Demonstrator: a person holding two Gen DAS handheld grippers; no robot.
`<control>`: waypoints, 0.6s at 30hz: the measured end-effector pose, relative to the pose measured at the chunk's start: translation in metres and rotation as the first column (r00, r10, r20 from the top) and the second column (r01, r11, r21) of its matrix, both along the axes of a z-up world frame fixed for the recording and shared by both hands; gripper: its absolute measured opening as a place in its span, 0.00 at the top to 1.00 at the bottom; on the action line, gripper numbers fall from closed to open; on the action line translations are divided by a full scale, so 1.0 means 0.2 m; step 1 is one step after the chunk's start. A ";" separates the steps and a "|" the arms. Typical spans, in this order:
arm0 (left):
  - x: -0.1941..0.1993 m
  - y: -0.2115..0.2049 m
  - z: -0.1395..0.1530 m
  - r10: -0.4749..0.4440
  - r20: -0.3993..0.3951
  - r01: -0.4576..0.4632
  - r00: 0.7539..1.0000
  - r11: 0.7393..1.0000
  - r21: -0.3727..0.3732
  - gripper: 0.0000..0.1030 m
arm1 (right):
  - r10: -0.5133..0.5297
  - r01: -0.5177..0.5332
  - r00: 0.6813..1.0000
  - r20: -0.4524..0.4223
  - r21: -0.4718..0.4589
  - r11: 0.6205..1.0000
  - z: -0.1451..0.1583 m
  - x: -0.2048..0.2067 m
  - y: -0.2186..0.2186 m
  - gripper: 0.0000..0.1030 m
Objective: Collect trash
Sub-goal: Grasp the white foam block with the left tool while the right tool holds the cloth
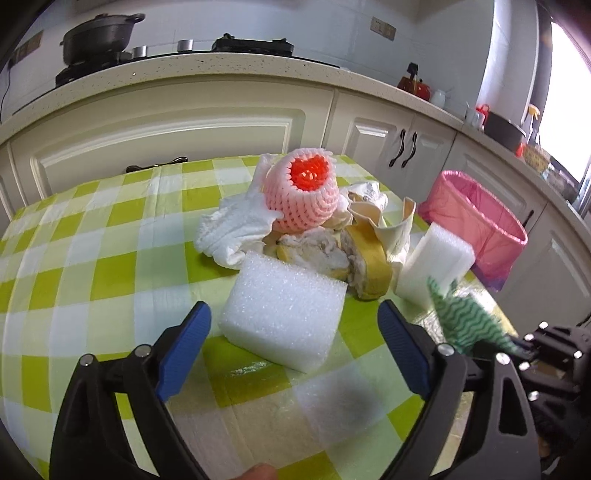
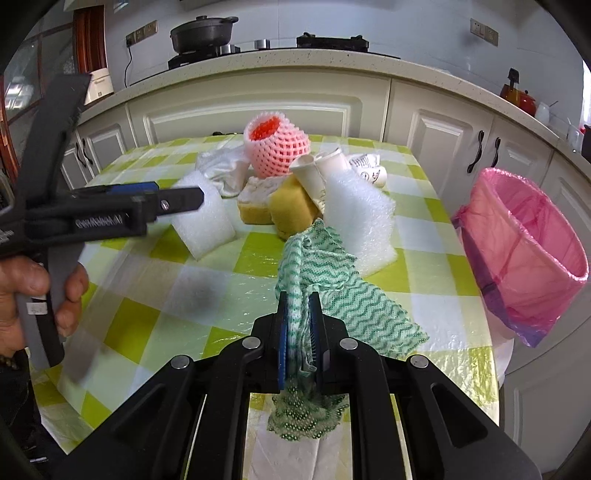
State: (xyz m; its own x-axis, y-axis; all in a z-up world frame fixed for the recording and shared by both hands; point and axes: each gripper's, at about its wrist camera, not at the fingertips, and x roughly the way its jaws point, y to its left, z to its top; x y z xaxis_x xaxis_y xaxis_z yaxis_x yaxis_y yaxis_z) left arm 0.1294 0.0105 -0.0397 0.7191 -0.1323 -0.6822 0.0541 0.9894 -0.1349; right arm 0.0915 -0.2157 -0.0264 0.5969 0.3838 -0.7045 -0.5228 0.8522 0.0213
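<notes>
A trash pile lies on the green checked table [image 1: 92,236]: a white foam block [image 1: 284,314], a second foam block [image 1: 436,266], a pink foam fruit net [image 1: 303,192], yellow sponges [image 1: 369,266], crumpled white paper [image 1: 236,229] and paper cups [image 2: 321,173]. My left gripper [image 1: 293,317] is open, its blue fingers on either side of the near foam block. My right gripper [image 2: 299,306] is shut on a green wavy-patterned cloth [image 2: 325,266]. A pink-lined trash bin [image 2: 524,243] stands off the table's right edge.
White kitchen cabinets [image 1: 166,129] and a countertop with a black pot [image 1: 99,33] run behind the table. A red kettle [image 1: 415,85] sits on the counter at right. The left gripper [image 2: 110,210] and the hand holding it show at left in the right wrist view.
</notes>
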 end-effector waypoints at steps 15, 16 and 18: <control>0.01 -0.02 0.00 0.012 -0.020 -0.010 1.000 0.995 0.102 0.36 | -0.027 0.022 0.997 0.068 0.077 0.997 0.21 -0.05 -0.10 0.88; 0.00 -0.02 0.01 0.014 -0.012 -0.013 1.000 0.995 0.101 0.36 | -0.029 0.023 0.997 0.071 0.082 0.996 0.22 -0.05 -0.11 0.88; -0.02 -0.02 0.07 0.019 0.010 -0.020 1.000 0.996 0.091 0.36 | -0.034 0.027 0.996 0.078 0.093 0.995 0.25 -0.05 -0.13 0.88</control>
